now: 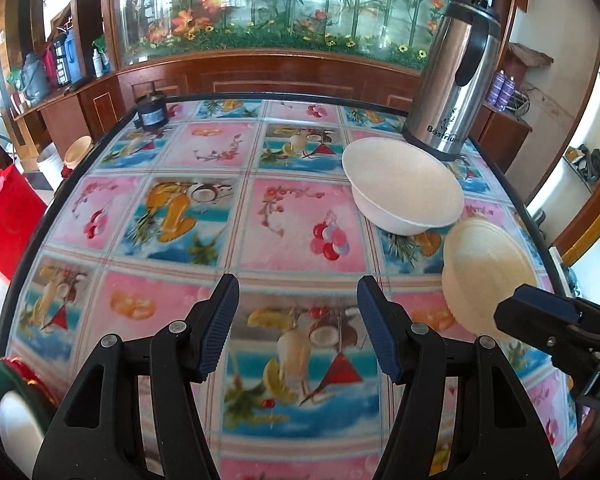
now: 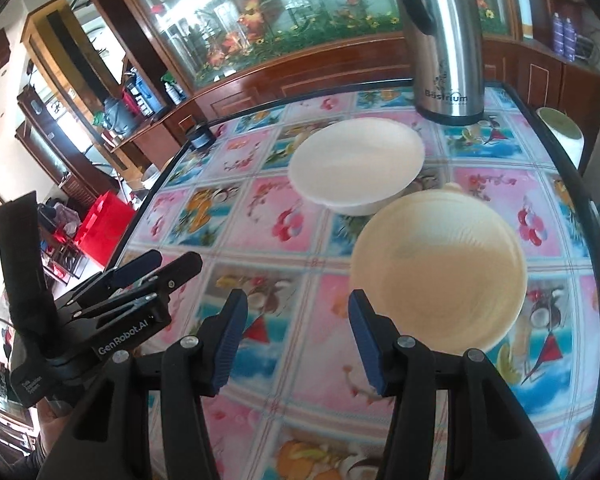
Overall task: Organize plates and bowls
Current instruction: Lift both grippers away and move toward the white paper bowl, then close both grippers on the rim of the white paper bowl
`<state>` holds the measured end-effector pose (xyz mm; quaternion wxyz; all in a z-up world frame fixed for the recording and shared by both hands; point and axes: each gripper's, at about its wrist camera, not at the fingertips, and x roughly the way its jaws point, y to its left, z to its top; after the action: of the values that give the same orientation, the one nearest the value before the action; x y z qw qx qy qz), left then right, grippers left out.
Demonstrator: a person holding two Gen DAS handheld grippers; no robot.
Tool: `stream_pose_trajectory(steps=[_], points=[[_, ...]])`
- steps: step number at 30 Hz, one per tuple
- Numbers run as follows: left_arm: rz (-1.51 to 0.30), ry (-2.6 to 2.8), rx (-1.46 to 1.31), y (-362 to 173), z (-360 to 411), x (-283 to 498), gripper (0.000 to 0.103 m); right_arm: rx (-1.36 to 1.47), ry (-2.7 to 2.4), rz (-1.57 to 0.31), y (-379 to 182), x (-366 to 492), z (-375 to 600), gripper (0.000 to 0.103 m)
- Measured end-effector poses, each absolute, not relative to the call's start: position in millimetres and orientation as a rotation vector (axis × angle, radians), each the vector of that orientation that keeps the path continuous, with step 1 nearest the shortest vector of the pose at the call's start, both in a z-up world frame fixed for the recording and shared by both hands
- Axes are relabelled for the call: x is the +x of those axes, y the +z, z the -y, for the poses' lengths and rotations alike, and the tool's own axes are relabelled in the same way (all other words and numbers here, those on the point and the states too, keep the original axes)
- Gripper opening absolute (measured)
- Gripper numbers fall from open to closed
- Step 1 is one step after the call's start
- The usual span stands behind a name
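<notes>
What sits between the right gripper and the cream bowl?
Nothing: in the right wrist view only bare tablecloth separates the open right gripper from the cream bowl.

— What stands behind the table?
— A glass display case (image 1: 284, 4) of artificial flowers on a dark wooden cabinet (image 1: 268, 76).
— And left?
— Wooden shelves (image 2: 56, 92), bright daylight.

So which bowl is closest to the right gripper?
The cream bowl, right by the right gripper. The white bowl sits farther back, near the flask.
</notes>
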<state>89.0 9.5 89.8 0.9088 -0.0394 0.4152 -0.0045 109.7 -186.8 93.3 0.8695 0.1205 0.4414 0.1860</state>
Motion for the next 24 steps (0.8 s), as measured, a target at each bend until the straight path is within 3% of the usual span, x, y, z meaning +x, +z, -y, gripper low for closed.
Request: stream_pose_trajectory(steps=[24], points=[[-0.928, 0.036, -0.116, 62.8, 17.5, 217.5, 0.062, 0.292, 0.283, -0.994, 69.9, 243.6, 234.0, 0.053]])
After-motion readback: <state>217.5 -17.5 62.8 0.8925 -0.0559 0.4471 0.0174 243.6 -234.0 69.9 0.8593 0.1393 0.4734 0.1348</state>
